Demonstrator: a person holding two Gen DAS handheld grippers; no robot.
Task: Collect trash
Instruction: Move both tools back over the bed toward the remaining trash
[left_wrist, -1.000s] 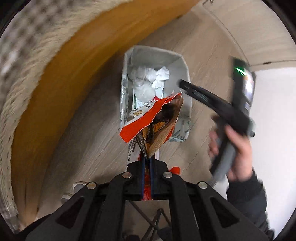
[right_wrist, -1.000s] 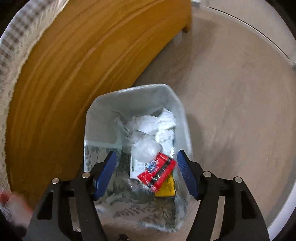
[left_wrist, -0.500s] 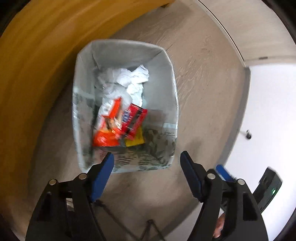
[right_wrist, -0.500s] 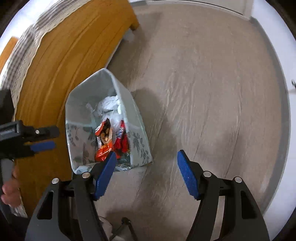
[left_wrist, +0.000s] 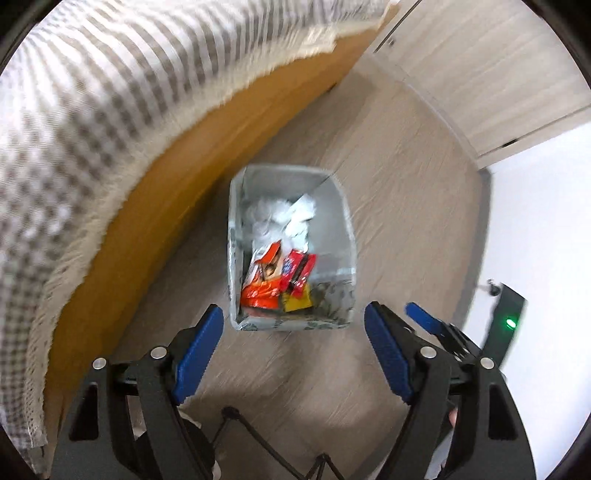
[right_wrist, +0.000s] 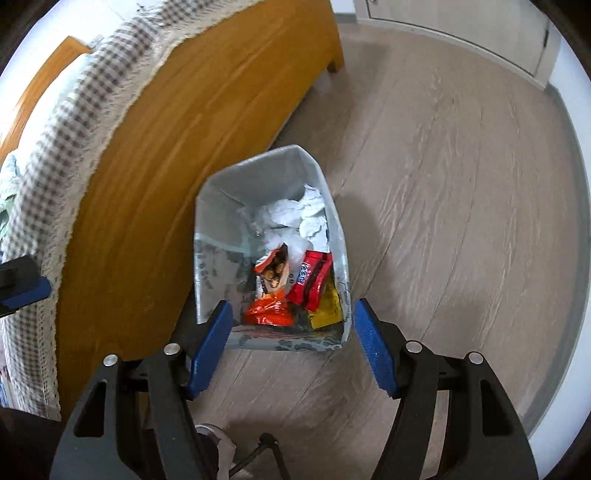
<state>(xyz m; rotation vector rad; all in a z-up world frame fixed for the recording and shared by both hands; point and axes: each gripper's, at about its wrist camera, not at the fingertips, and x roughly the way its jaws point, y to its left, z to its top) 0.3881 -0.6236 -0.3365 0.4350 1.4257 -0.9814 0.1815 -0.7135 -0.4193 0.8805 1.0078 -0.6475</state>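
Bin (left_wrist: 343, 221) on bare floor (left_wrist: 406, 184) beside bed frame (left_wrist: 192, 184), wrappers (left_wrist: 275, 284) inside, apparently loose; left gripper (left_wrist: 293, 347) opening, empty; right gripper (right_wrist: 291, 339) open, empty.

No text can be read with certainty. The red wrapper (right_wrist: 308, 278) in the bin (right_wrist: 207, 229) has white and blue letters on its face, but they are too blurred to make out. The orange snack bag (right_wrist: 267, 308) just left of it shows some white print that is also not readable, and the yellow packet (right_wrist: 325, 308) under the red wrapper shows no readable letters. In the left wrist view these wrappers are even more blurred
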